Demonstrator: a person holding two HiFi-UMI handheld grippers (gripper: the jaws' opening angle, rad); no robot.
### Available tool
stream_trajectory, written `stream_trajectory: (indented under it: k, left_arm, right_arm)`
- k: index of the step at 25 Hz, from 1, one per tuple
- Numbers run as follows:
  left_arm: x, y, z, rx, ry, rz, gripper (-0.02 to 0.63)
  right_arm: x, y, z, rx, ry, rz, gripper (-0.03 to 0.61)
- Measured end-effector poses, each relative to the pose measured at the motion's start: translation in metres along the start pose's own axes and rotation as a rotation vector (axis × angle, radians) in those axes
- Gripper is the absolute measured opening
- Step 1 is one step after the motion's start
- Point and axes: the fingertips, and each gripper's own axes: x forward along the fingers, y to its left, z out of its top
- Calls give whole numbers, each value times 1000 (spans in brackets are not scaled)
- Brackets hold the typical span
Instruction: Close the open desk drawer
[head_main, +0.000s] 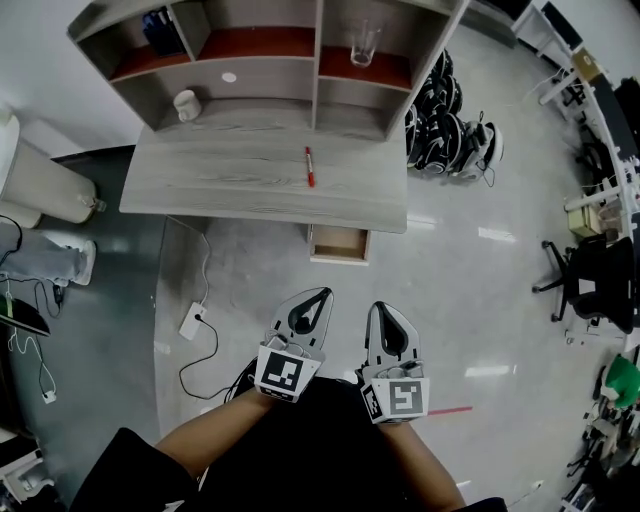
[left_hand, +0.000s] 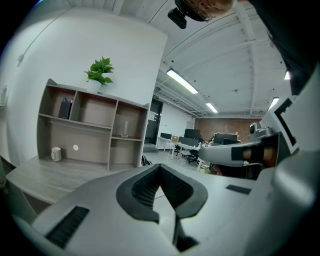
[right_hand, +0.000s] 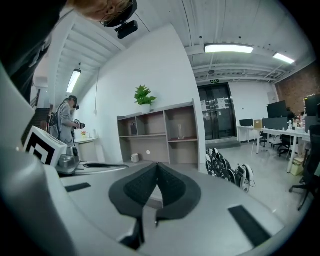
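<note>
The left hand-held gripper (head_main: 320, 296) and right hand-held gripper (head_main: 380, 308) are hanging clenched, empty, facing the open drawer (head_main: 338, 243) poking from the counter (head_main: 250, 185) straight ahead, left looking slightly nearer.

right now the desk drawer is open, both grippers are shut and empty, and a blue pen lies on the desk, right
Not quite: the head view shows the pen on the desk is red, not blue. The drawer is open, and the left gripper and right gripper are shut and empty.
</note>
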Motion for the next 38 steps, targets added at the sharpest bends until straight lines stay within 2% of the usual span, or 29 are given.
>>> stream_trajectory:
  k: [8,15,18,20,24,27,31,35,38]
  left_arm:
    - [32,54,-19,-9,42,-16,13]
    - [44,71,-45,-20,78,-4,13]
    - [49,73,-59,-19,96,-4,14]
    - [56,78,-73,-48,120,4,13]
    - [67,85,-96,-40,167,18,13]
    - [78,93,-111,-26,188,37,12]
    - [87,115,-145,-71,249,96,13]
    - [92,121,-177,-28,310,129,13]
    - [96,130,-204,-78,349,180,14]
  right_arm:
    - [42,-16,-17,-6,69,-42,17]
    - [59,-22,-41,-45,125,1,17]
    - [67,-26,-61,-98,144,33,18]
    - [76,-27,-75,-135,159,67,18]
    - [89,-38,-112,-82,218,87,18]
    - [102,-58,-139,-85,261,80,18]
    - [119,-79,-184,-57,342,70,18]
    - [123,-94,-216,-38,386,86,18]
    - [131,-100,-233,-54,403,106,18]
